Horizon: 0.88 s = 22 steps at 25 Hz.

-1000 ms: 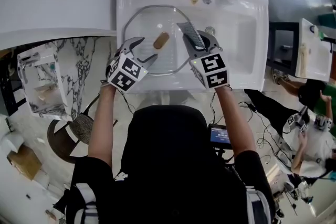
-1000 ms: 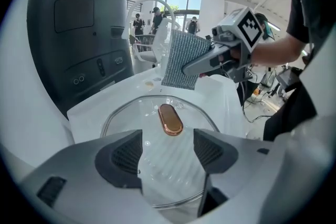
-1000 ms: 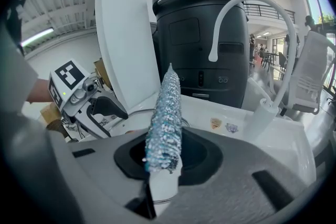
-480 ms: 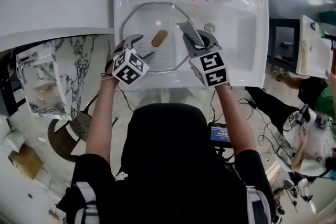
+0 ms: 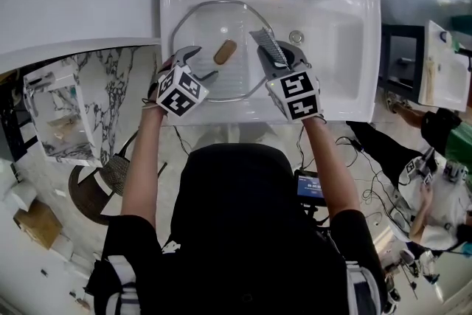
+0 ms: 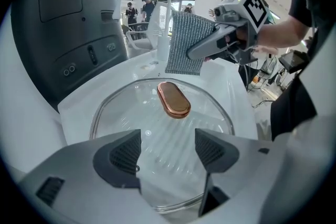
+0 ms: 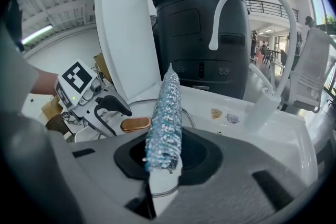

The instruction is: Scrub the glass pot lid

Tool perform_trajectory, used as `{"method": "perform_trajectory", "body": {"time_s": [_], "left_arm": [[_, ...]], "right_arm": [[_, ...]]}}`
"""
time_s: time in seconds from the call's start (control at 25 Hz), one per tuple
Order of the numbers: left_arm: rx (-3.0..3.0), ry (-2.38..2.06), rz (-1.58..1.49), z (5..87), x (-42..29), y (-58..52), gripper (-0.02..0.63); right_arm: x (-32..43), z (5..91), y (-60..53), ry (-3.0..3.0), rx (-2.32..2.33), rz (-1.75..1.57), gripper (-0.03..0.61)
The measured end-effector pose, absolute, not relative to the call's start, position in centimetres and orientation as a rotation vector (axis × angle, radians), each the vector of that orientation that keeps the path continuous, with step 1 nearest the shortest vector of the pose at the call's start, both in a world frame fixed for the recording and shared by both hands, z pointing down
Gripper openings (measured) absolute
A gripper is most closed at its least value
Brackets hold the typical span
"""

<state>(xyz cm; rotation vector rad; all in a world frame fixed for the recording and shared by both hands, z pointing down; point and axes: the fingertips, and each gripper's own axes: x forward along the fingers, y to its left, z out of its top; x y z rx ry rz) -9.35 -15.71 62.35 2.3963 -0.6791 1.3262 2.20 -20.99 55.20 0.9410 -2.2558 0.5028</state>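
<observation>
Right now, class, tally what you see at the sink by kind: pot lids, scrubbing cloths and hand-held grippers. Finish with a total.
glass pot lid: 1
scrubbing cloth: 1
grippers: 2 (left gripper, right gripper)
total: 4

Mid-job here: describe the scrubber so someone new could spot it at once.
Find the white sink; a round glass pot lid lies in its left half. Just right of the lid's copper handle, the right gripper is shut on the scrubber: a thin, sparkly grey mesh cloth sticking up from the jaws, the only fabric there.
</observation>
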Motion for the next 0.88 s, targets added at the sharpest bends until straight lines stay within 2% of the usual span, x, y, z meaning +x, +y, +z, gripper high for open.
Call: {"method": "perform_trajectory", "body": {"time_s": [0.88], "left_arm": [[2.366,-0.659,1.359,62.5,-9.3,-15.8,0.295]], "right_arm": [[3.3,57.2,-24.5,-2.151,0.780,0.120,0.067]]}}
